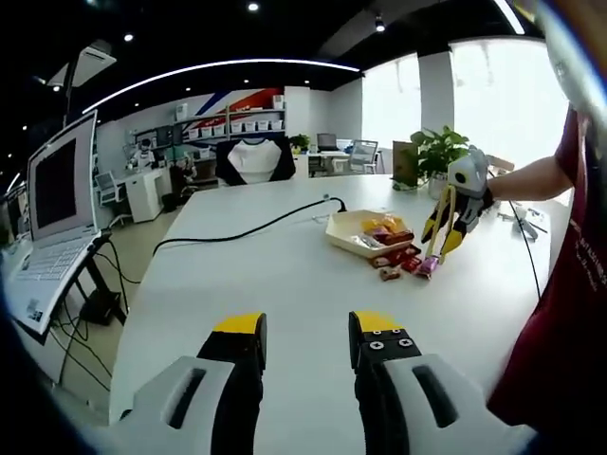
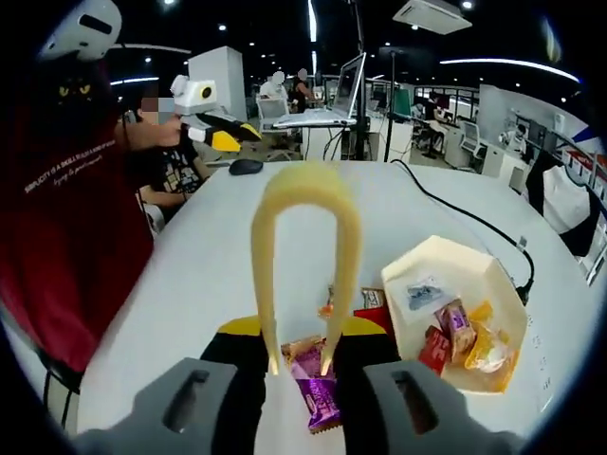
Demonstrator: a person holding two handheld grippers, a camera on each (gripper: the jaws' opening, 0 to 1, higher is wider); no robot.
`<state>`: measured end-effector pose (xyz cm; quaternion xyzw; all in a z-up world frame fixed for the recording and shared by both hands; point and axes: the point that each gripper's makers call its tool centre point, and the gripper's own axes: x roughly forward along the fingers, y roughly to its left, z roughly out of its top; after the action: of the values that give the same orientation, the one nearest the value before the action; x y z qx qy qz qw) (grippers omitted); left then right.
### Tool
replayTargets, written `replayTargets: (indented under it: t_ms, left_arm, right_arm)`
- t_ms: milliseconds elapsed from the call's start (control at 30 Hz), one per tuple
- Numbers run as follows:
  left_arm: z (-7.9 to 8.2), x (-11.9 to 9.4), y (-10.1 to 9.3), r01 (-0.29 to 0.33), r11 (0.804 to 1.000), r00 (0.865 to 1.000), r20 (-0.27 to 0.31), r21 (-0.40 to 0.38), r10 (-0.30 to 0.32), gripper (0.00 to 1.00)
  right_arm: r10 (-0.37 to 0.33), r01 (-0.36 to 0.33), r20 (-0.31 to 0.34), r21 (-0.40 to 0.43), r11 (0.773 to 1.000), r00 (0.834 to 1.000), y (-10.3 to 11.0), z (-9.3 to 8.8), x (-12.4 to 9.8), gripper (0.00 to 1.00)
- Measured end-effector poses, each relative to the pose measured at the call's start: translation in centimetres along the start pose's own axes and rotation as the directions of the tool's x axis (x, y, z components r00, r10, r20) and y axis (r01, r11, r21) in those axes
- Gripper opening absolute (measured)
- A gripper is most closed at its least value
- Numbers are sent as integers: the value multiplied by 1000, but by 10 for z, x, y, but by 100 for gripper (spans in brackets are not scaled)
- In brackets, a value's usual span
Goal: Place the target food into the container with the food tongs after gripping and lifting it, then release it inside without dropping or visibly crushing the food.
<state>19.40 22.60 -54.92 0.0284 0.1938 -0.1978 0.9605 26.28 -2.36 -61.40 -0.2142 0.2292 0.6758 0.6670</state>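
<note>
Target food: a purple-wrapped snack (image 2: 318,398) lies on the white surface (image 2: 190,275), just beside the container (image 2: 446,261) and still outside it, with other wrapped snacks close around it
Tongs: the yellow food tongs (image 2: 305,256) stand over the purple snack, tips either side of its upper end; whether they already pinch it is hard to tell from this angle
Risk, grip: the wrapper looks slick and the tips sit near one end, so a lift from here could let it pivot and slip out
Risk, squeeze: closing harder to stop a slip could crease or crush the snack
Risk, neighbours: the orange-wrapped snack (image 2: 302,349) touching it could get caught or dragged along
Right claw: clenched on the tongs, seen in the left gripper view (image 1: 446,227) pointing down at the snacks by the container (image 1: 343,235)
Left claw: released, jaws apart and holding nothing (image 1: 303,332), hovering low over bare surface well apart from the food
Person's arm: reaches in from the side with the right claw angled steeply down
</note>
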Motion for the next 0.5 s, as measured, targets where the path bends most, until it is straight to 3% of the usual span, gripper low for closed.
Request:
replayTargets:
  t_ms: [133, 267, 433, 467, 500]
  left_arm:
    - [1, 3, -2, -2, 1000, 1000, -12, 14, 2, 37]
    - [1, 3, -2, -4, 1000, 1000, -19, 15, 4, 37]
    - [-1, 4, -1, -7, 1000, 999, -32, 15, 7, 37]
    - [-2, 4, -1, -7, 1000, 999, -35, 14, 8, 37]
    - [-2, 5, -1, -7, 1000, 999, -36, 14, 8, 37]
  right_arm:
    - [17, -16, 8, -15, 1000, 1000, -4, -3, 2, 24]
    - [43, -43, -24, 13, 999, 999, -3, -17, 8, 25]
    - [43, -44, -62, -20, 999, 997, -3, -33, 11, 24]
    - [45, -47, -33, -37, 998, 998, -3, -26, 8, 24]
    - [36, -36, -46, -8, 999, 998, -4, -26, 6, 23]
